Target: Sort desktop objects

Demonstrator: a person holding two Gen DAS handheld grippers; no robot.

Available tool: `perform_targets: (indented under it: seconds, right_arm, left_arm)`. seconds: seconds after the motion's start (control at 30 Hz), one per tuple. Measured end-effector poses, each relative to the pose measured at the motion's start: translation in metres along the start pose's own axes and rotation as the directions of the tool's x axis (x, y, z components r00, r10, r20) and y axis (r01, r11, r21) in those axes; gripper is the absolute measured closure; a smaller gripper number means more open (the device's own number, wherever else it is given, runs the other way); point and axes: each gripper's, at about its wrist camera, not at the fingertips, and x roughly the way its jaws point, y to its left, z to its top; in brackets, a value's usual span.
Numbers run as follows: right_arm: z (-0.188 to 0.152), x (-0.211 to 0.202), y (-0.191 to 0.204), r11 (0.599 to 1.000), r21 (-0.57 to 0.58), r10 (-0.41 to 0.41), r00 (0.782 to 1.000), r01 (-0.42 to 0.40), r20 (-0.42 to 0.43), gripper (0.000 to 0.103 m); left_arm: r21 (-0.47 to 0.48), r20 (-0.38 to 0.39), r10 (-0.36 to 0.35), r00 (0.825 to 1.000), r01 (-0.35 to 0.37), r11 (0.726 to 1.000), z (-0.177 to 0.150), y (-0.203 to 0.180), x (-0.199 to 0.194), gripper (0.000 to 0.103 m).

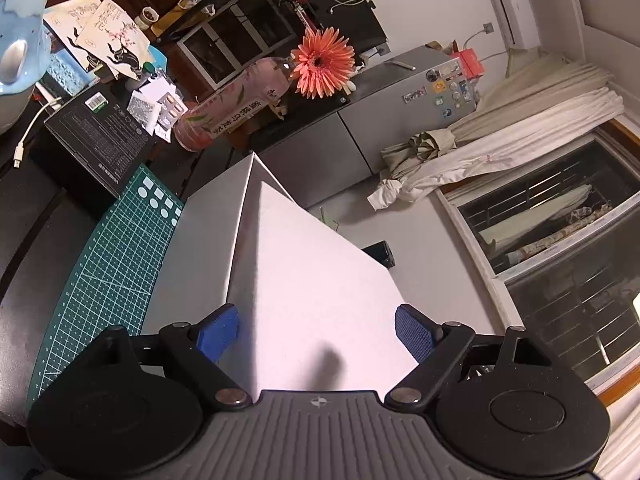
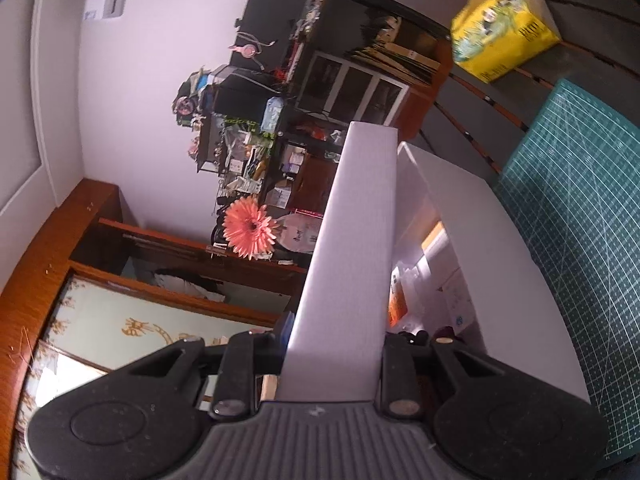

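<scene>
1. Cluttered desk, green cutting mat point(image 1: 116, 256) at near left, pink gerbera point(image 1: 322, 63) beyond.
2. My left gripper point(image 1: 316, 332) straddles the white box point(image 1: 320, 280), blue pads point(image 1: 218, 332) spread, not touching.
3. My right gripper point(image 2: 332, 344) pinches the box's lid point(image 2: 352, 248), tilted up, presumably to keep the contents reachable.

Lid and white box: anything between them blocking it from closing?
Nothing visible. The right claw grips the lid edge-on above the open white box. The items inside lie low, below the rim. The left claw straddles the box's outer wall, clear of the opening.
</scene>
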Motion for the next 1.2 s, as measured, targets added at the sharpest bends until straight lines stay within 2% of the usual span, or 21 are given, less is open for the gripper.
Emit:
perform_targets:
  seconds: [0.13, 0.43, 0.57, 0.77, 1.03, 1.2]
  right_arm:
    - [0.004, 0.0, -0.012, 1.0, 0.028, -0.008, 1.0, 0.009, -0.01, 0.079]
    - [0.01, 0.001, -0.017, 1.0, 0.003, -0.021, 0.999, 0.021, -0.038, 0.078]
    - [0.01, -0.001, -0.016, 1.0, -0.01, -0.026, 0.999, 0.025, -0.038, 0.077]
    - [0.008, -0.003, -0.006, 0.993, -0.098, -0.075, 0.997, 0.071, -0.033, 0.074]
    - [0.012, -0.011, -0.005, 0.991, -0.109, -0.081, 0.996, 0.078, -0.022, 0.074]
    - [0.012, -0.011, -0.005, 0.991, -0.111, -0.081, 0.996, 0.078, -0.022, 0.074]
  left_arm:
    - [0.004, -0.005, -0.005, 1.0, 0.005, 1.0, -0.001, 0.0, 0.002, 0.019]
    - [0.01, -0.006, -0.007, 1.0, 0.007, 1.0, -0.003, 0.002, 0.001, 0.019]
    - [0.023, -0.01, 0.007, 1.0, -0.006, 1.0, -0.004, 0.0, 0.003, 0.019]
    - [0.043, -0.028, 0.03, 0.999, -0.029, 0.999, -0.01, -0.002, 0.009, 0.019]
    - [0.064, -0.038, 0.054, 0.998, -0.052, 0.997, -0.012, -0.003, 0.013, 0.021]
    - [0.128, -0.049, 0.091, 0.995, -0.084, 0.988, -0.019, -0.011, 0.019, 0.022]
